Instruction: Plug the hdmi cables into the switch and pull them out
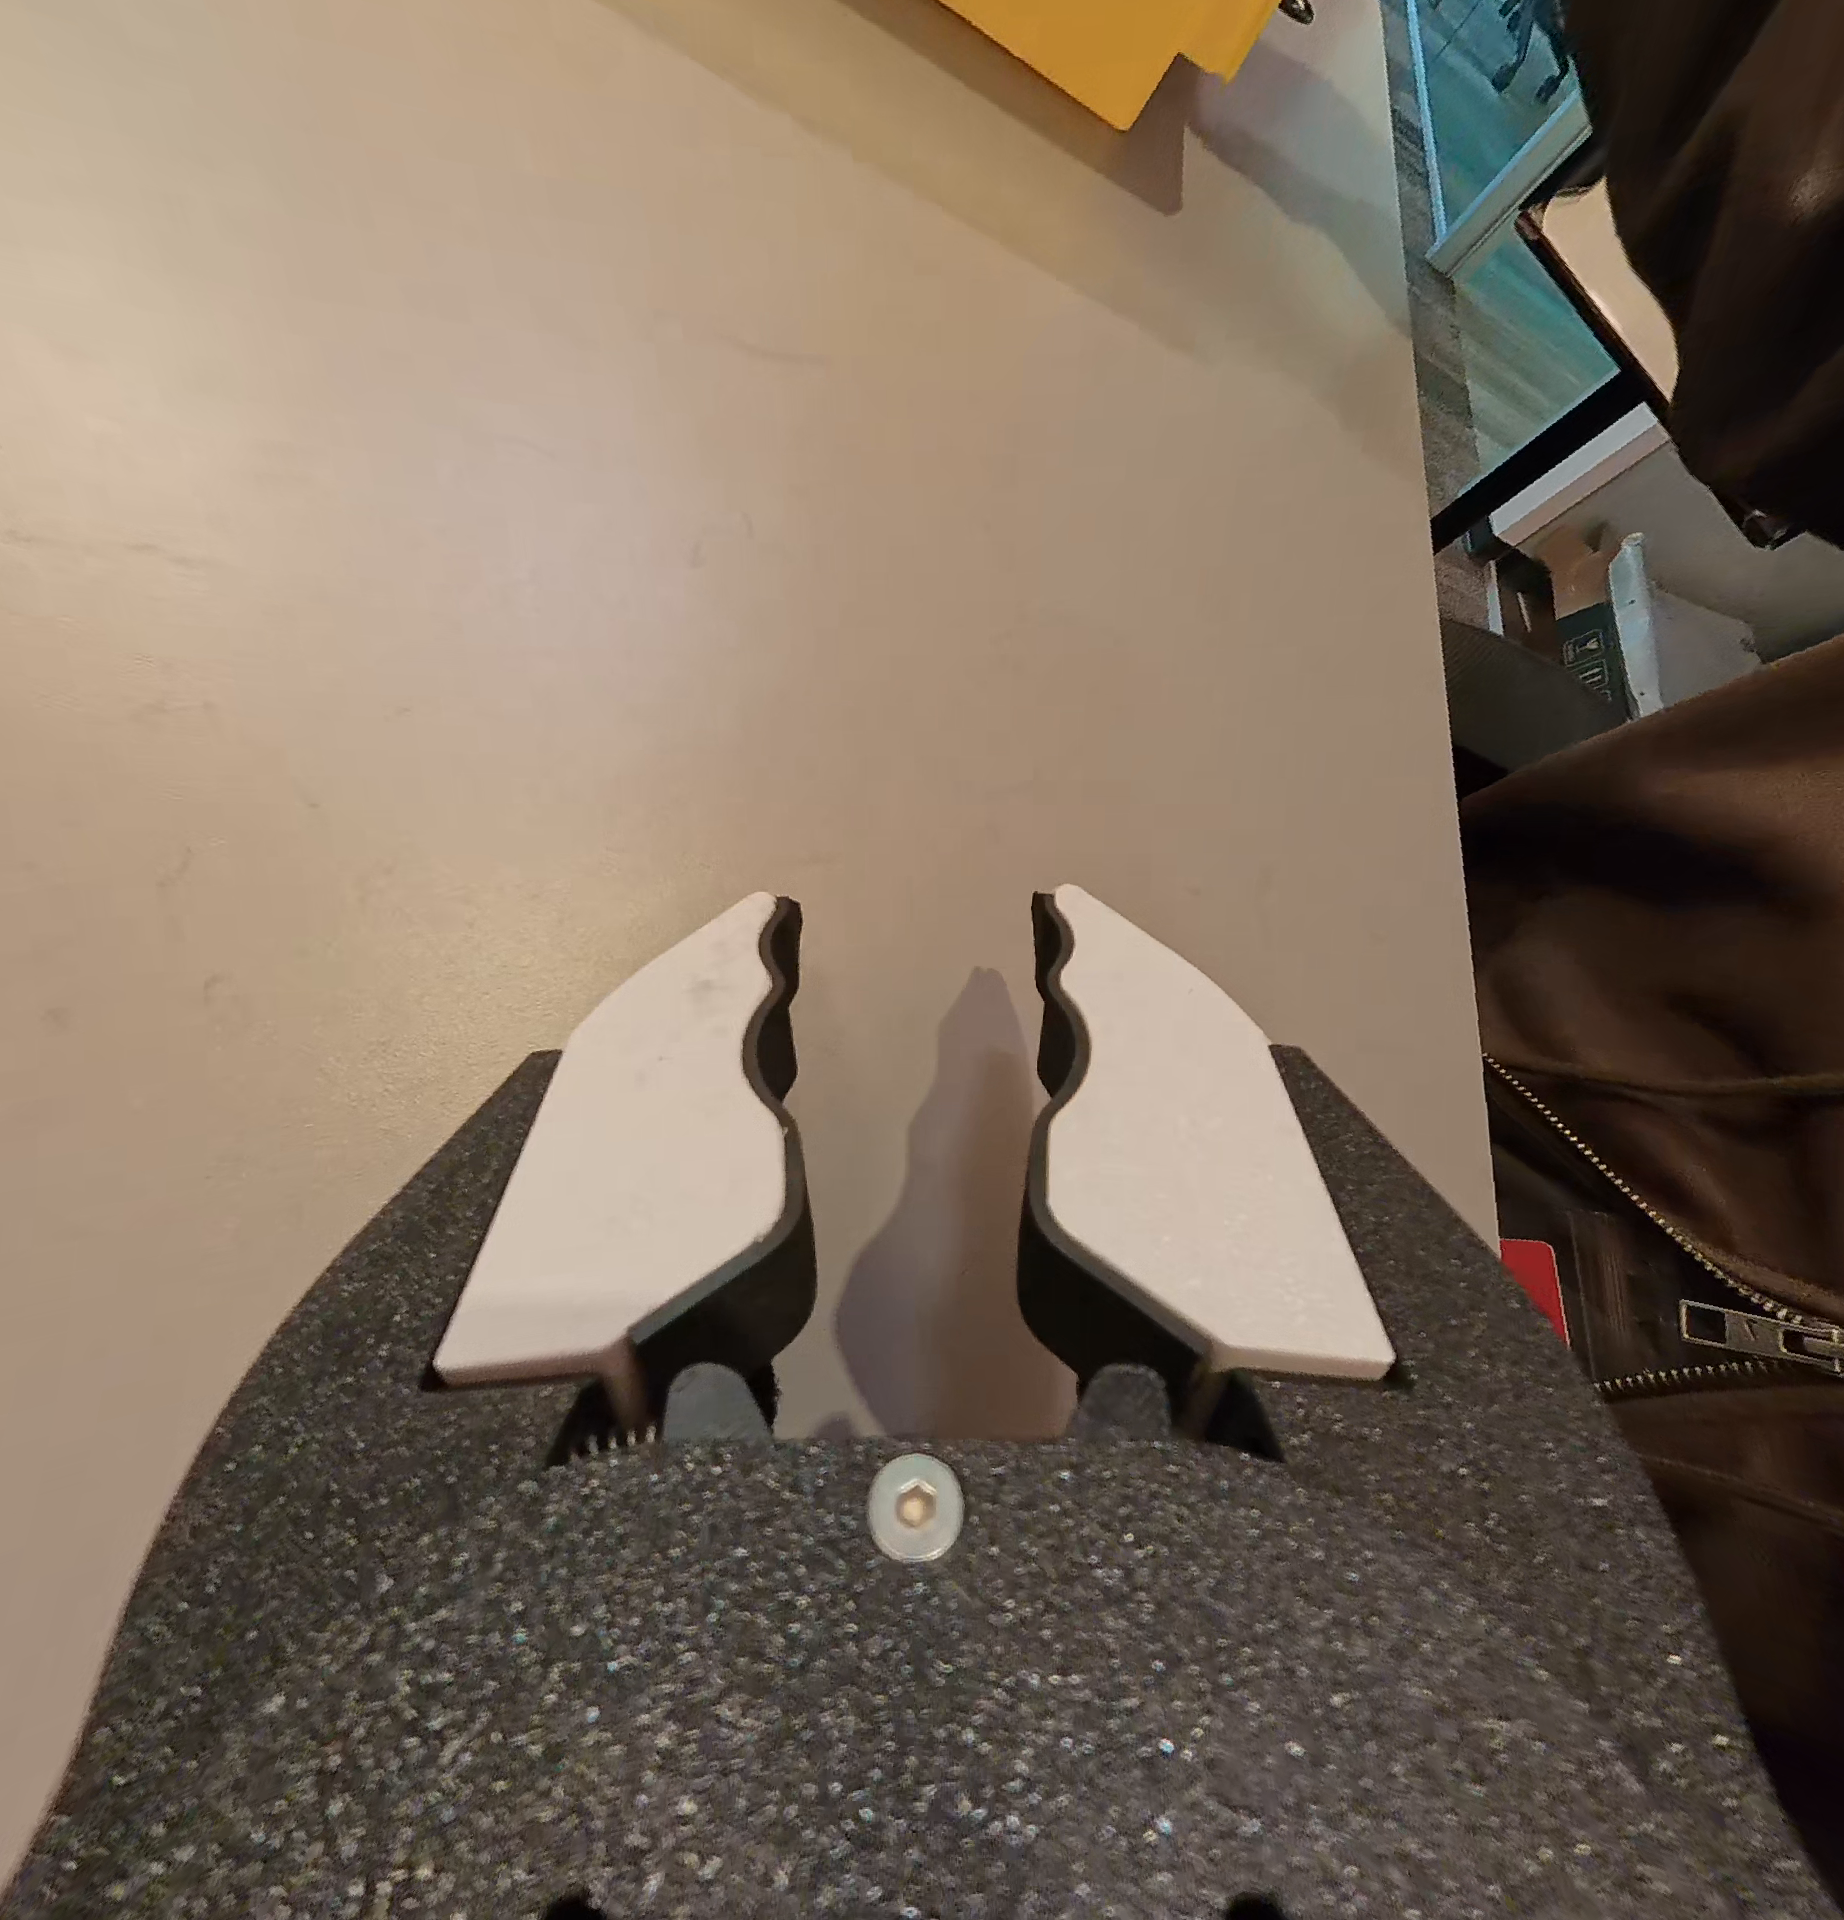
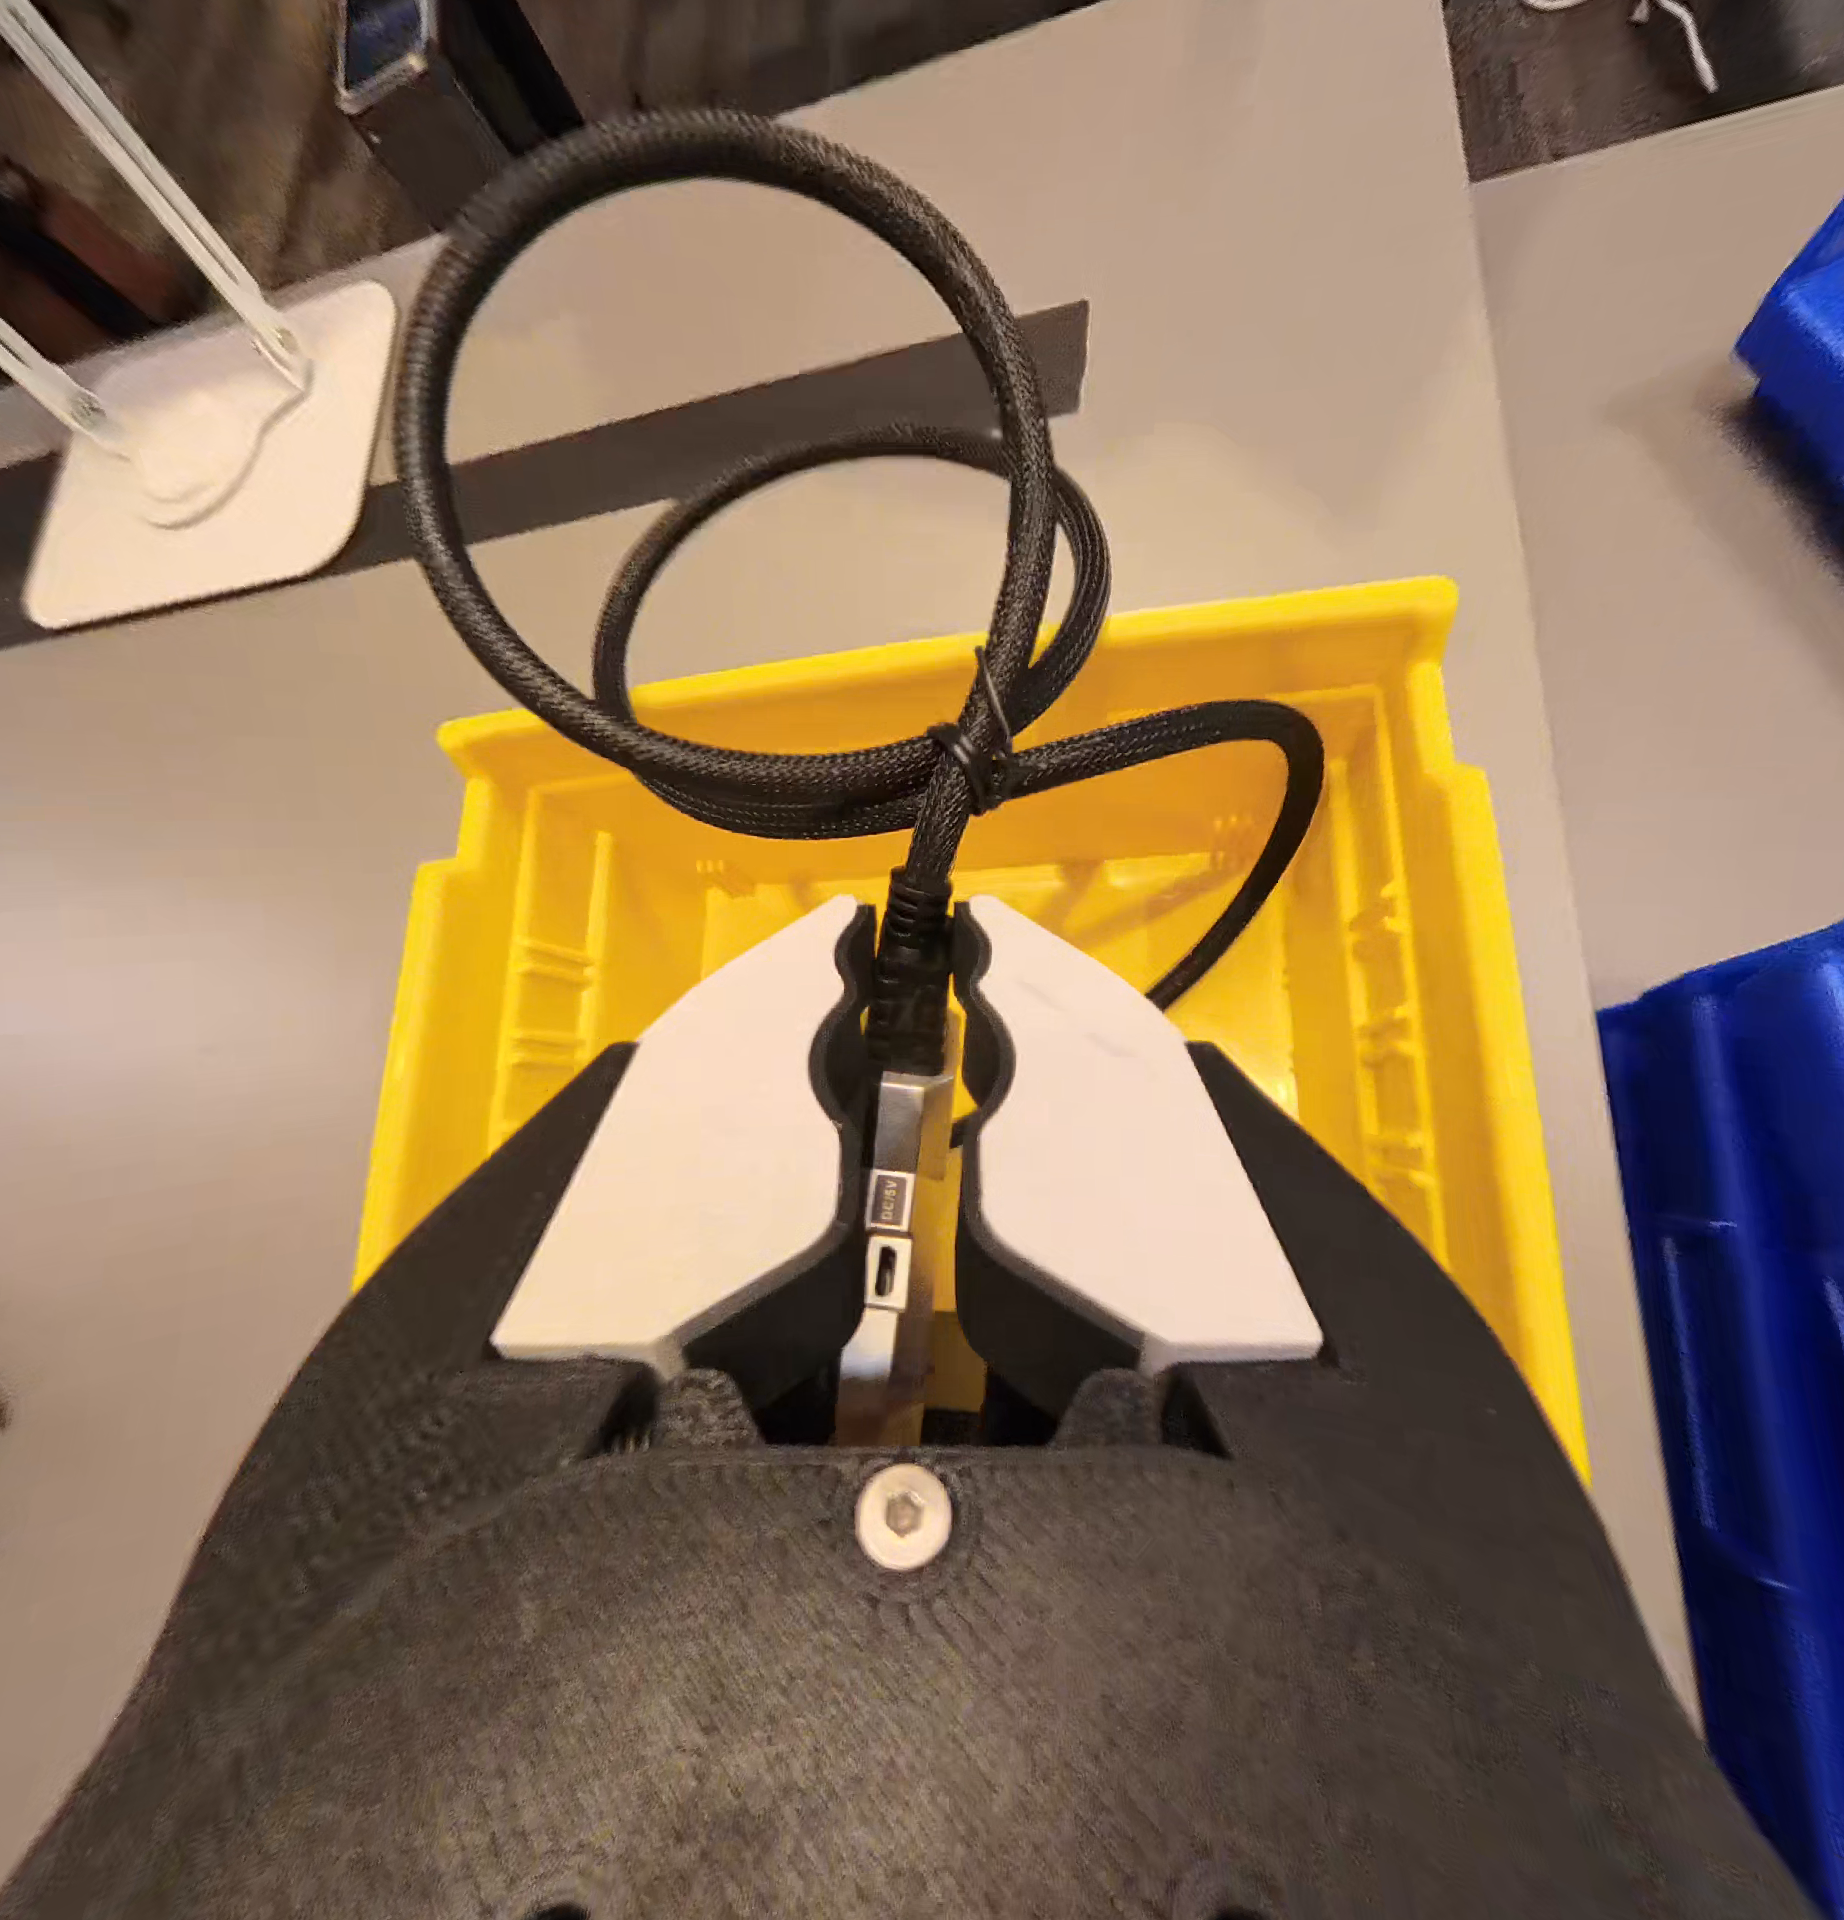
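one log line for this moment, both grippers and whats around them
left gripper: open, empty, over bare table | right gripper: shut on black braided cable at its plug end, above yellow bin | blue bins at right

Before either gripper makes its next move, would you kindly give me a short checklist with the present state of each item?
1. Right gripper shut on the black strain relief of the braided cable's metal adapter: ok.
2. Cable coil bundled by its tie: ok.
3. Held cable is above the open yellow bin: ok.
4. Yellow bin's inside free of other items: ok where visible; part is hidden by the gripper.
5. Left gripper open and holding nothing, over bare table: ok.
6. Blue bins apart from the right gripper: ok.
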Motion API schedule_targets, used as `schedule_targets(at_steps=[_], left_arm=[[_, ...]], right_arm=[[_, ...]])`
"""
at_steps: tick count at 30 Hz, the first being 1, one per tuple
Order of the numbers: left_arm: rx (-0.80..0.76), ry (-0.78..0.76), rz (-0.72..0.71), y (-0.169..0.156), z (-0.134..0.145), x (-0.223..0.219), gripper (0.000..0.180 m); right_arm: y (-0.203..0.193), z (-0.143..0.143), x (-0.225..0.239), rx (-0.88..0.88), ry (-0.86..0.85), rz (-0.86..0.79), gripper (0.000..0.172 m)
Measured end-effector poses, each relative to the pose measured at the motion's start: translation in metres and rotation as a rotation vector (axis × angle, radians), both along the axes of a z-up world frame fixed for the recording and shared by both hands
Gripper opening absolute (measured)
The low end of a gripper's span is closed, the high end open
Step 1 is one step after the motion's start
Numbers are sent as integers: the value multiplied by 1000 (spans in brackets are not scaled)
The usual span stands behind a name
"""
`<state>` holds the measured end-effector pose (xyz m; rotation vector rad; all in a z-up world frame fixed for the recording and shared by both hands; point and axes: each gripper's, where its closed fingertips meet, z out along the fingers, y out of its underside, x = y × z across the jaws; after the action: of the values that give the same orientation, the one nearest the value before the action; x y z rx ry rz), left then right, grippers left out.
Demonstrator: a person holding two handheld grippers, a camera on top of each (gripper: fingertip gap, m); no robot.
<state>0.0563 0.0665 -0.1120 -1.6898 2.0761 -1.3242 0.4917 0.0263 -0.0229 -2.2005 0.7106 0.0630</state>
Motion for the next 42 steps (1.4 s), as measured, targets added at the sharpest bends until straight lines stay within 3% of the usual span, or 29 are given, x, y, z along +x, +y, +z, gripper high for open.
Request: schedule_targets(at_steps=[4, 10, 14, 16, 19, 23, 26, 29, 31, 35, 38, 42], left_arm=[[-8, 0, 2, 0, 0, 0, 44], [-19, 0, 5, 1, 1, 0, 43], [-17, 1, 4, 1, 1, 1, 43], [-15, 1, 4, 1, 1, 1, 43], [-9, 2, 4, 1, 0, 1, 43], [-9, 2, 6, 1, 0, 1, 42], [-9, 2, 8, 1, 0, 1, 42], [-8, 2, 8, 2, 0, 1, 42], [-11, 1, 8, 2, 0, 1, 42], [-25, 1, 8, 2, 1, 1, 42], [-29, 0, 7, 2, 1, 0, 42], [-34, 0, 8, 3, 2, 0, 42]], right_arm=[[-12, 6, 1, -48, -143, 15, 18], [-25, 46, -9, -13, -331, 74, 29], [-33, 66, -15, -97, -617, 240, 28], [-39, 57, -18, -245, -760, 361, 28], [-42, 33, -29, -436, -834, 530, 26], [-21, 36, -39, -431, -936, 581, 21], [-5, 28, -48, -396, -925, 633, 13], [-19, -10, -29, -662, -892, 662, 17], [-29, -22, -15, -771, -891, 640, 0], [-34, -39, -19, -776, -756, 638, 4], [-28, -30, -23, -704, -767, 620, 11], [-20, 10, -40, -513, -802, 541, 12]])
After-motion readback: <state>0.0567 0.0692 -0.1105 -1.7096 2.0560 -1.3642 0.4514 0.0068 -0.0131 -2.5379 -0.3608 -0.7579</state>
